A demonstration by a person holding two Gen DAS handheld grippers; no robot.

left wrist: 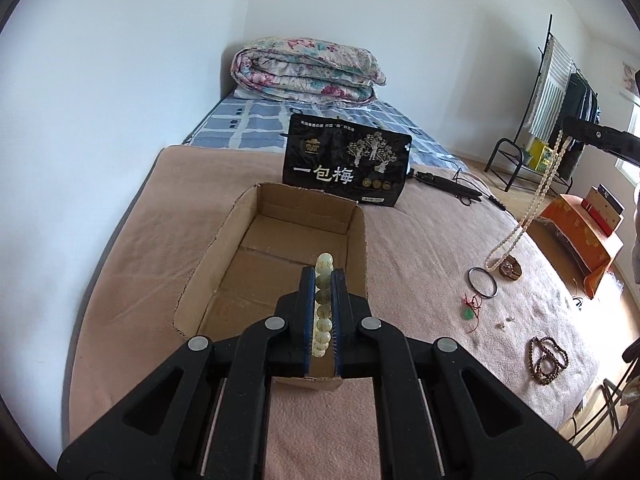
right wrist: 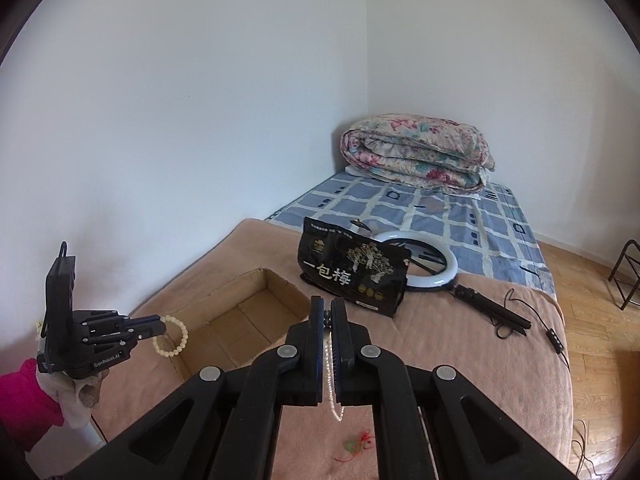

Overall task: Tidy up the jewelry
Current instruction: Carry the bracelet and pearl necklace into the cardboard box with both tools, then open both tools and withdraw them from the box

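Left wrist view first: my left gripper (left wrist: 322, 280) has its fingers clamped on a pale bead bracelet (left wrist: 324, 300), hanging right over the open cardboard box (left wrist: 224, 256) in the middle of the frame. Box floor looks bare, so by my reading nothing has been dropped in yet.

Over at the right edge of that same view, my right gripper (left wrist: 576, 124) holds a long pearl necklace (left wrist: 532, 204), which dangles down with its pendant (left wrist: 509, 269) resting on or just above the bed (left wrist: 420, 248); I cannot tell which. From the right wrist view the right gripper's fingers are pressed together on the pearl strands, a loop hanging out below them.

Left to do, as I judge it: both carried pieces need to go in the box, and lying loose at the lower right of the left view I can see a dark bangle (left wrist: 483, 283), a red cord with a green charm (left wrist: 471, 309), and a brown bead bracelet (left wrist: 549, 360). Early days, I reckon.
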